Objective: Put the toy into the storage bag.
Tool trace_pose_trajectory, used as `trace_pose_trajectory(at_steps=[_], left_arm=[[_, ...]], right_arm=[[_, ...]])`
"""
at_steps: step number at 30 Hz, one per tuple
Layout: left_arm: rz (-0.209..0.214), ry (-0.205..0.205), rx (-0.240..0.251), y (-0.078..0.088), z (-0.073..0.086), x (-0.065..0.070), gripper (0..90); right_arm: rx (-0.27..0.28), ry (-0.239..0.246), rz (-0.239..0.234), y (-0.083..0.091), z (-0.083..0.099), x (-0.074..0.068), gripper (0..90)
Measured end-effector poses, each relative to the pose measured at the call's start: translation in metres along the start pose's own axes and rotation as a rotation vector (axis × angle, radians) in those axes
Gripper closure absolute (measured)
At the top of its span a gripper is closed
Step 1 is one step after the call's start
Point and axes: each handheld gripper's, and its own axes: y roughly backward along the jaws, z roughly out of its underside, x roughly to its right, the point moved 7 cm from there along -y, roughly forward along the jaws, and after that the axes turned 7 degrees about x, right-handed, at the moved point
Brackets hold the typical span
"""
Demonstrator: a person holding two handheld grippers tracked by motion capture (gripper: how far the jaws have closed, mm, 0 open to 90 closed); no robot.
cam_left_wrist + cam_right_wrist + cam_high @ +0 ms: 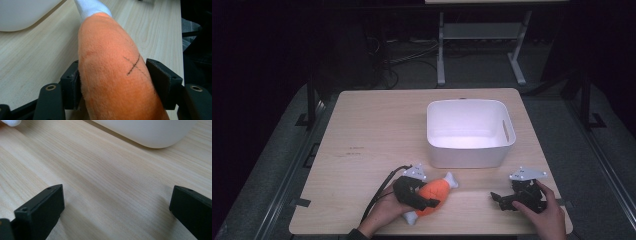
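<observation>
Orange plush drumstick toy clamped between left gripper jaws on wooden surface, near white bin. Right gripper jaws wide, holding nothing.

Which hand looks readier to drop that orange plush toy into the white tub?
Left: the left gripper already clamps the orange plush toy. The right gripper is open over bare table, beside the white tub.

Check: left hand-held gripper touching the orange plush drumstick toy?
Touching. Left gripper view: left hand-held gripper has both black jaws pressed into the orange plush drumstick toy.
</observation>
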Motion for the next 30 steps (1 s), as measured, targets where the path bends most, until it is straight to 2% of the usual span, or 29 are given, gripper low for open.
trace_pose_trajectory(at_steps=[9,30], left_arm=[[0.011,-0.004,0.002,0.0009,-0.001,0.0007,40.9],[0.082,-0.055,0.002,0.0089,-0.0088,0.0068,40.5]], right_arm=[[0.0,0.0,0.0,0.0,0.0,0.0,0.0],[0.0,0.0,0.0,0.0,0.0,0.0,0.0]])
